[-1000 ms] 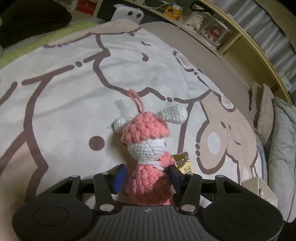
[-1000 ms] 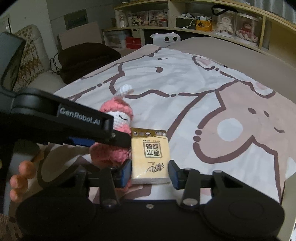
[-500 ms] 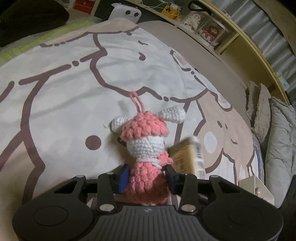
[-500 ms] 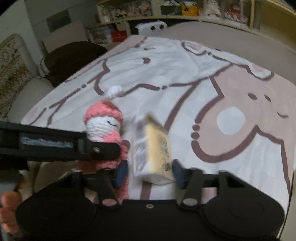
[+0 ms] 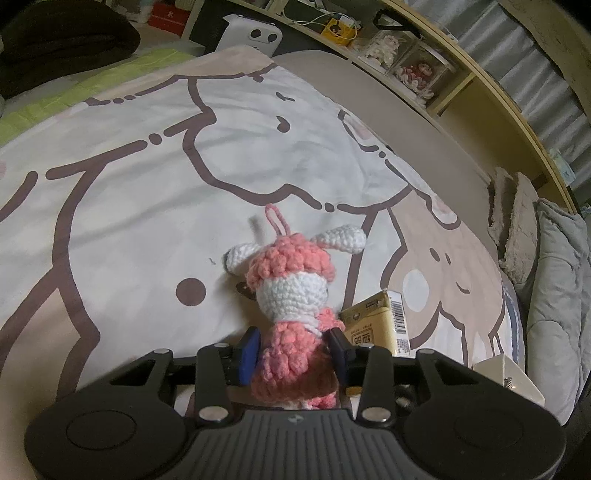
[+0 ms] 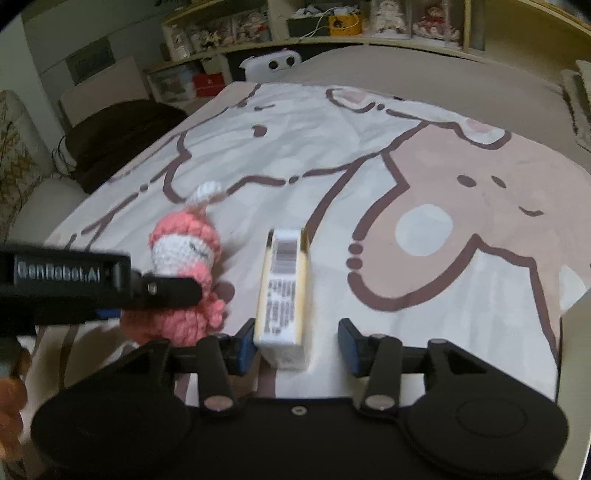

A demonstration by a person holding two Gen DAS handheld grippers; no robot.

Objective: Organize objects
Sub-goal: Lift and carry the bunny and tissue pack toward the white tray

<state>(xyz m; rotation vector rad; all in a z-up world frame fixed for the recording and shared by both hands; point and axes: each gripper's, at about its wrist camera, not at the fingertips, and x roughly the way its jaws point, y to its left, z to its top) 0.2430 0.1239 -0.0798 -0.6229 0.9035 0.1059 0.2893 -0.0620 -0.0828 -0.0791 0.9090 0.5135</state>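
A pink and white crochet doll with white ears and a pink loop sits between the fingers of my left gripper, which is shut on its body. In the right wrist view the doll is at the left, held by the other gripper. A yellow tissue pack stands on its side edge on the bed, between the fingers of my right gripper. The jaws are spread wider than the pack, with a gap on its right side. The pack also shows in the left wrist view, right of the doll.
Both lie on a bedspread printed with brown-outlined cartoon figures. Grey pillows lie at the right. A small white box is at the near right. Shelves with figurines and a white device stand beyond the bed.
My right gripper turned the tissue pack from lying flat onto its side edge and opened its jaws. My left gripper stayed shut on the doll and shifted slightly forward.
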